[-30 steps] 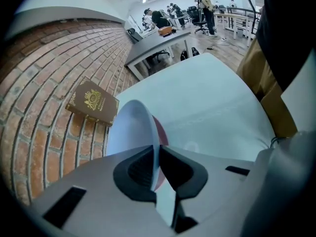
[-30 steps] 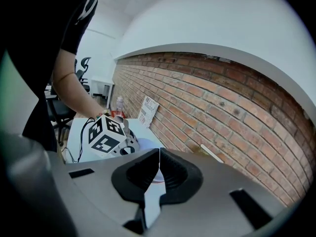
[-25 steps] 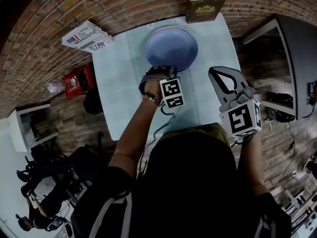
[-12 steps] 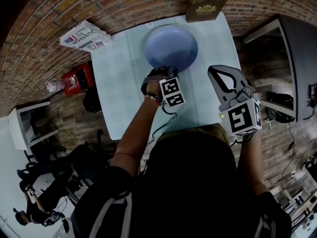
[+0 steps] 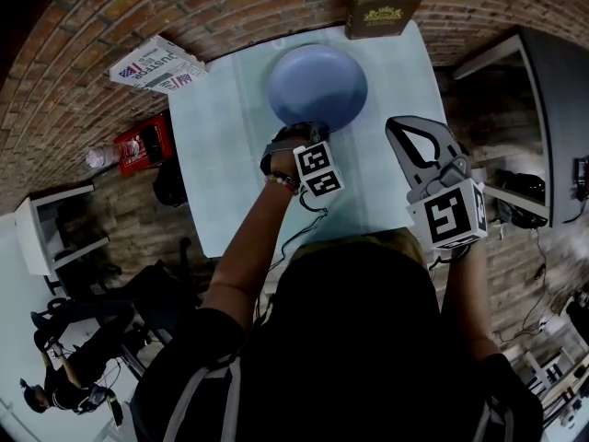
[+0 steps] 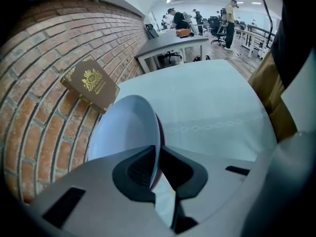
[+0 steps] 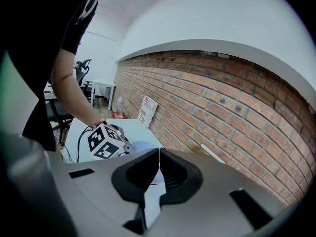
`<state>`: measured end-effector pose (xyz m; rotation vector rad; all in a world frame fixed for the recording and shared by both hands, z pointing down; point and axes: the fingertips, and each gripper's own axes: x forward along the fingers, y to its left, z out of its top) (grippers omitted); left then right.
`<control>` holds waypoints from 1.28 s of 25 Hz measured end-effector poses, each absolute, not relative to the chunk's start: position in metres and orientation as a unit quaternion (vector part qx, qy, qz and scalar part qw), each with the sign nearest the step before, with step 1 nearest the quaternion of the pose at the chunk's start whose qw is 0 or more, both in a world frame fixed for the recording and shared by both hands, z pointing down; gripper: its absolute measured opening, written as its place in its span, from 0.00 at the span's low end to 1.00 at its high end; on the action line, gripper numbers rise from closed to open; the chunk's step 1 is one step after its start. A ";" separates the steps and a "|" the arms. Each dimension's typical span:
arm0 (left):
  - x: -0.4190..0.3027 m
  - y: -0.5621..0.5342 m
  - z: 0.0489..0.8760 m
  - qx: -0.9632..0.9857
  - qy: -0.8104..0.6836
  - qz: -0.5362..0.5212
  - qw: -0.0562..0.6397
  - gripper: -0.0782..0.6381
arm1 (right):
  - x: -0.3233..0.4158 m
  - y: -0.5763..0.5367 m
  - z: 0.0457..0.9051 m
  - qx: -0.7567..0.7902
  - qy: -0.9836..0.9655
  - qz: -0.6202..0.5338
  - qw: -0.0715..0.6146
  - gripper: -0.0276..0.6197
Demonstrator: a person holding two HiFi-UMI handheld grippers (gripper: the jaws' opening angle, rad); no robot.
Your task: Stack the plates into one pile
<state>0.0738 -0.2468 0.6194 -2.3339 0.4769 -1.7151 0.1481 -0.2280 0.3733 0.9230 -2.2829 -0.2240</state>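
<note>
Left gripper [image 5: 296, 131] was clamped on the near rim of the blue plate [image 5: 317, 81], which lay flat on the pale table [image 5: 230, 164] close to its far edge. From the head view the jaws were mostly covered by the hand and the marker cube. The left gripper view [image 6: 157, 168] gave the grip plainly: both pads pressed on the thin rim of the plate [image 6: 126, 132], one on each face. That view also showed a dark red edge just behind the rim, which the head view did not. I could not tell whether it was a second plate or the underside of the same one.

Right gripper [image 5: 401, 129] hung above the right part of the table, apart from the plate. Its own view [image 7: 159, 168] showed the jaws together with nothing between them, and beyond them the person's left forearm [image 7: 66, 88] reaching in.

A brown book [image 5: 379, 9] leaned against the brick wall [image 6: 34, 112] just past the plate; the left gripper view showed the book [image 6: 90, 83] tilted, near the rim but not touching it. Open tabletop lay to the left of the plate and between the plate and the person. Off the table's left edge sat a stack of papers [image 5: 158, 65] and a red box [image 5: 143, 145]. A dark desk [image 5: 552, 109] stood off the right edge, with a gap of floor between.
</note>
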 end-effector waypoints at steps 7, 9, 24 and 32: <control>0.064 -0.245 0.615 -0.784 0.170 -0.589 0.099 0.16 | 0.146 -0.225 0.374 0.350 -0.874 -0.088 0.325 0.10; 0.065 -0.244 0.612 -0.785 0.174 -0.586 0.099 0.19 | 0.147 -0.224 0.373 0.349 -0.874 -0.091 0.326 0.10; 0.056 -0.236 0.609 -0.776 0.171 -0.597 0.106 0.27 | 0.133 -0.212 0.375 0.344 -0.882 -0.085 0.311 0.10; 0.054 -0.232 0.610 -0.781 0.168 -0.593 0.099 0.27 | 0.128 -0.210 0.373 0.343 -0.881 -0.085 0.315 0.10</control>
